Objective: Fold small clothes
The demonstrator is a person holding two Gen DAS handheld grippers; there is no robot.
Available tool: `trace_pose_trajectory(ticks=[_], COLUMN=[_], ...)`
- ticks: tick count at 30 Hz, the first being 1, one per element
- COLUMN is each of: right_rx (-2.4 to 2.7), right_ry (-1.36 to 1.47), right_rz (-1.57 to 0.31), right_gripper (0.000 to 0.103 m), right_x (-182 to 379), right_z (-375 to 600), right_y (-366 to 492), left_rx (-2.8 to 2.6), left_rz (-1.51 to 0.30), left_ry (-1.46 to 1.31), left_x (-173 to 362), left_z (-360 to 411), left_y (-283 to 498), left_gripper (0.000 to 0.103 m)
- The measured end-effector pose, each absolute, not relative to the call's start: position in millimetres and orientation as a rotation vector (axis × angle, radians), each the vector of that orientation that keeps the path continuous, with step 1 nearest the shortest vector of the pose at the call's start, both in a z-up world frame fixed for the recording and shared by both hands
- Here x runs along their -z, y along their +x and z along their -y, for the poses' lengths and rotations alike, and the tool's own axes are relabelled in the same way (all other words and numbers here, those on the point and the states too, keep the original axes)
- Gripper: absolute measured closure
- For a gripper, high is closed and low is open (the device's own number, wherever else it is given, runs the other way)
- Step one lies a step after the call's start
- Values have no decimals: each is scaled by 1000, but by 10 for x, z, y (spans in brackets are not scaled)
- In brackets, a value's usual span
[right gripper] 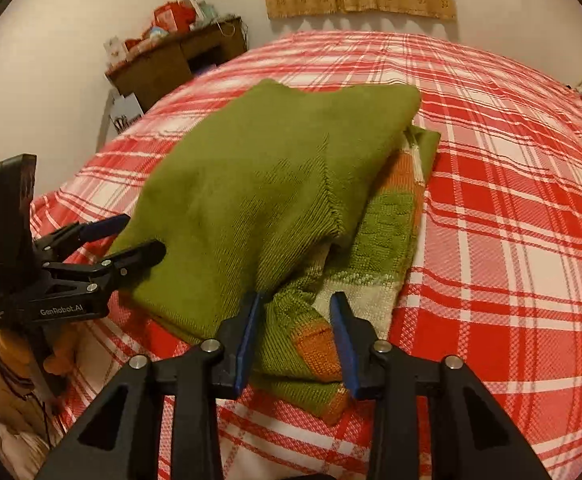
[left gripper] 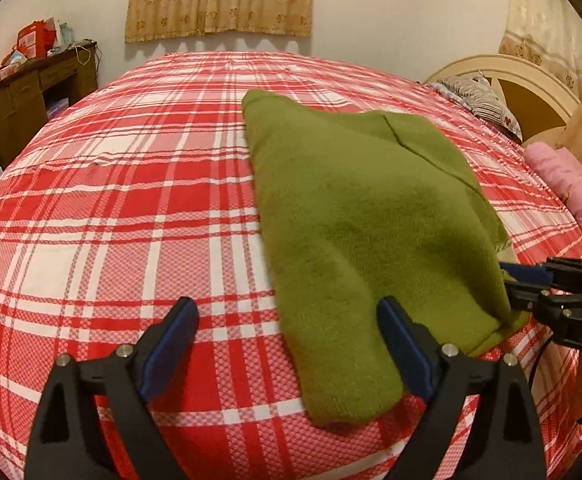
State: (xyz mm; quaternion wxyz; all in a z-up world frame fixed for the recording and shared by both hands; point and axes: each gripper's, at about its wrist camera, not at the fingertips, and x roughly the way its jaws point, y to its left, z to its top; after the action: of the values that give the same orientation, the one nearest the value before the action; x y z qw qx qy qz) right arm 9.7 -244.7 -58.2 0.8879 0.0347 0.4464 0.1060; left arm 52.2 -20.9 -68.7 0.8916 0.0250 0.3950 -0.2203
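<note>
A green knitted sweater (left gripper: 355, 216) lies folded on the red plaid bed (left gripper: 131, 208). My left gripper (left gripper: 287, 306) is open wide over its near left corner, the right finger (left gripper: 399, 336) resting on the knit and the left finger over bare sheet. In the right wrist view the sweater (right gripper: 259, 184) shows an orange and cream patterned layer under the green fold. My right gripper (right gripper: 297, 298) straddles that near edge with the jaws narrowly apart and fabric lying flat between them, not pinched. The left gripper (right gripper: 131, 238) stands open at the sweater's left edge. The right gripper (left gripper: 519, 282) is at the right edge.
A wooden desk (left gripper: 31, 92) piled with red boxes stands against the far left wall. A cream headboard (left gripper: 531, 92), a striped pillow (left gripper: 479, 96) and a pink cloth (left gripper: 571, 184) are at the bed's right end. A curtain (left gripper: 219, 0) hangs behind.
</note>
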Motion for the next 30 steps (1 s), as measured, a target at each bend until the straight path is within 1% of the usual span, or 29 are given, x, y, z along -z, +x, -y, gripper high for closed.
trace_pose_trajectory(ticks=[1, 4, 6, 9, 11, 14, 16, 18, 21, 24, 26, 27, 28, 30], right_rx=[-236, -230, -214, -184, -167, -141, -149, -153, -178, -137, -110, -102, -91, -70], right_ry=[69, 0, 35, 237, 388, 401, 410, 415, 386, 409, 419, 407, 383, 304], right_rz=[-940, -944, -923, -831, -784, -819, -814, -833, -850, -791, -713, -688, -674, -673], right_gripper=[90, 93, 94, 95, 95, 95, 95, 95, 91, 81, 58, 35, 30, 31], right_x=[580, 531, 471, 396, 467, 697, 695, 652, 559, 298, 100, 27, -26, -59], right_z=[2417, 2313, 2363, 2702, 2905, 2838, 2842, 2829, 2845, 2970, 3025, 3024, 3005, 2925], right_y=[91, 3, -85, -278, -459, -556, -608, -571, -501, -452, -371, -293, -199, 85], left_rx=[458, 465, 474, 506, 515, 525, 503, 469, 458, 459, 454, 452, 453, 454], left_rz=[-819, -823, -829, -816, -785, -743, -735, -758, -825, -803, -791, -789, -788, -784], left_ry=[52, 52, 51, 46, 48, 46, 64, 89, 115, 132, 137, 136, 137, 149], left_x=[686, 680, 668, 573, 489, 356, 324, 372, 553, 640, 655, 650, 645, 627], left_z=[206, 204, 172, 121, 100, 105, 159, 270, 384, 446, 477, 480, 489, 501], left_y=[521, 520, 523, 504, 495, 537, 614, 744, 857, 802, 765, 751, 742, 719], left_gripper=[9, 9, 9, 10, 10, 10, 10, 10, 9, 8, 8, 8, 8, 8])
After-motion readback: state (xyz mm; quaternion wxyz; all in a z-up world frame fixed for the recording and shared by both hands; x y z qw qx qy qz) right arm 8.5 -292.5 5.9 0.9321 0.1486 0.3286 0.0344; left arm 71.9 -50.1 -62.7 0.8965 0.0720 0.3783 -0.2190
